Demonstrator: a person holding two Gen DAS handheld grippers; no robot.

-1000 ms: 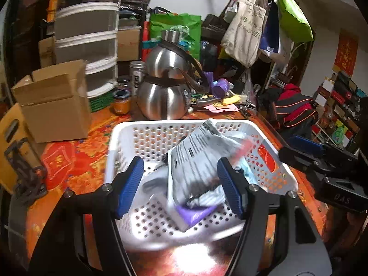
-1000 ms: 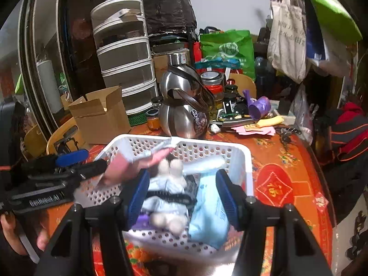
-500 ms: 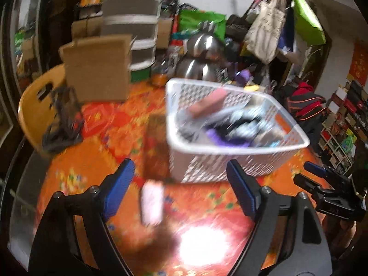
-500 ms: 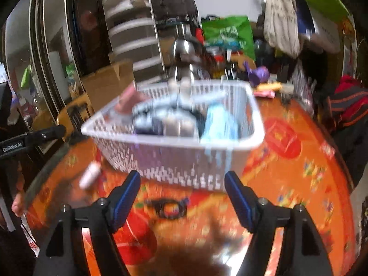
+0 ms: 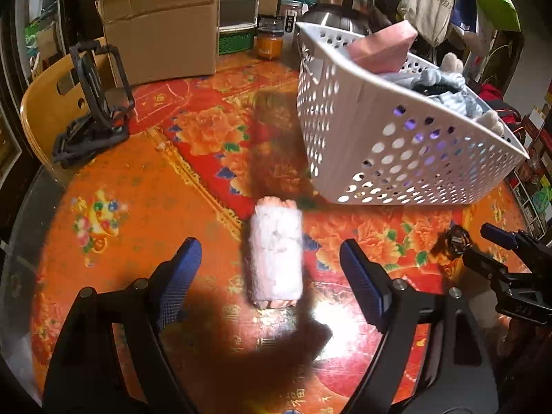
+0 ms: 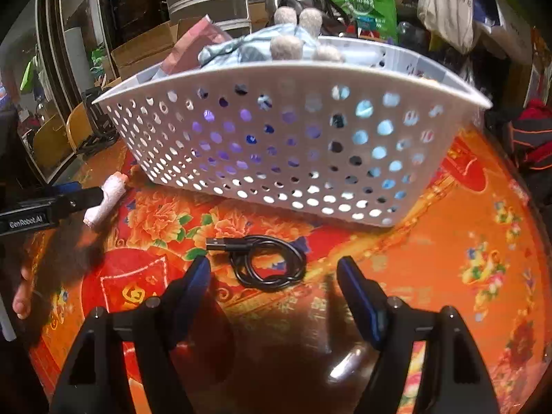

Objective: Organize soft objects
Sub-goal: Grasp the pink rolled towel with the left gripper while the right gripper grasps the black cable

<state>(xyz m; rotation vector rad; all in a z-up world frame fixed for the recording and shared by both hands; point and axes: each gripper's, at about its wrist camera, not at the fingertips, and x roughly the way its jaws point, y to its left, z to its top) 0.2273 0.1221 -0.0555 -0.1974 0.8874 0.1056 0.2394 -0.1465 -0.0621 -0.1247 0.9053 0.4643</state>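
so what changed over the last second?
Both grippers pulled back from over the basket and dropped toward the table; their jaws have just been opening, nothing between them. Left gripper now faces the pink roll, right gripper the black cable. Basket contents unchanged.

A cardboard box [image 5: 162,24] stands at the upper left of the frame; a coiled black cable [image 6: 265,262] lies at the centre.

A white perforated basket [image 6: 300,131] stands on the floral worktop [image 5: 145,207], holding a pink block [image 5: 379,46], pale blue cloth [image 6: 241,46] and beige plush pieces [image 6: 298,20]. Just beside it lies 1 rolled pink-white towel [image 5: 276,257] on its side.
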